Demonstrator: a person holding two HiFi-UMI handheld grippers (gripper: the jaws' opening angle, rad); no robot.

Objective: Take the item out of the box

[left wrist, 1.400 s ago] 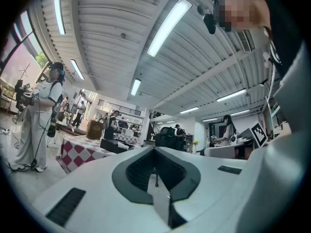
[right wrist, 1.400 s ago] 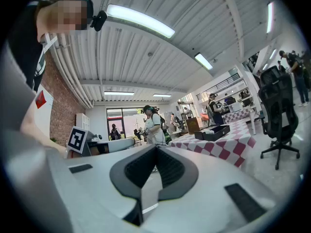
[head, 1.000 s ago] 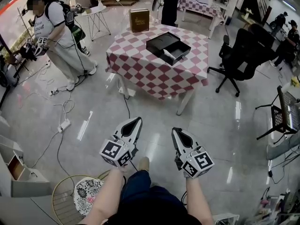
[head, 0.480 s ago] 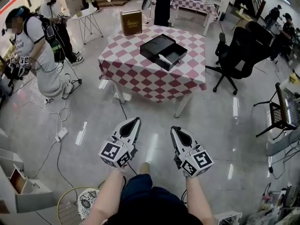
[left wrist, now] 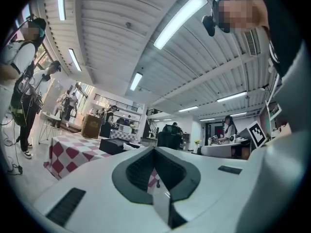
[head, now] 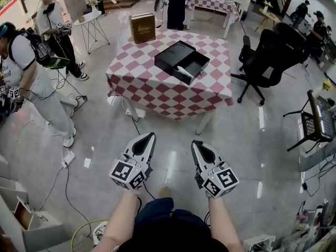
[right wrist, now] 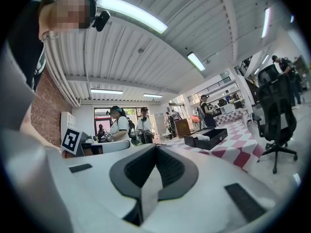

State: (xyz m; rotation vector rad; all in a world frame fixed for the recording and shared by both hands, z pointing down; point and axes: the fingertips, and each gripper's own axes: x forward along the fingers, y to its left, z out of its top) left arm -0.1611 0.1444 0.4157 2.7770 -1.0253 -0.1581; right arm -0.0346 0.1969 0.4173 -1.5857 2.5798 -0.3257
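An open black box [head: 181, 61] sits on a table with a red-and-white checked cloth [head: 157, 85], well ahead of me. A pale item [head: 186, 70] lies inside the box. Both grippers hang over the floor, far short of the table. My left gripper [head: 151, 136] is shut with nothing in it. My right gripper [head: 195, 144] is shut and empty too. The box shows small in the left gripper view [left wrist: 112, 145] and in the right gripper view [right wrist: 210, 138].
A brown box [head: 142, 27] stands at the table's far left corner. A black office chair [head: 261, 62] is right of the table. Two people [head: 23, 80] stand at the left. Cables [head: 67, 159] lie on the glossy floor. A white side table [head: 88, 22] stands behind.
The table and box have come slightly closer and shifted left in the head view. The people at the left have moved further left. Both grippers stay shut and level.
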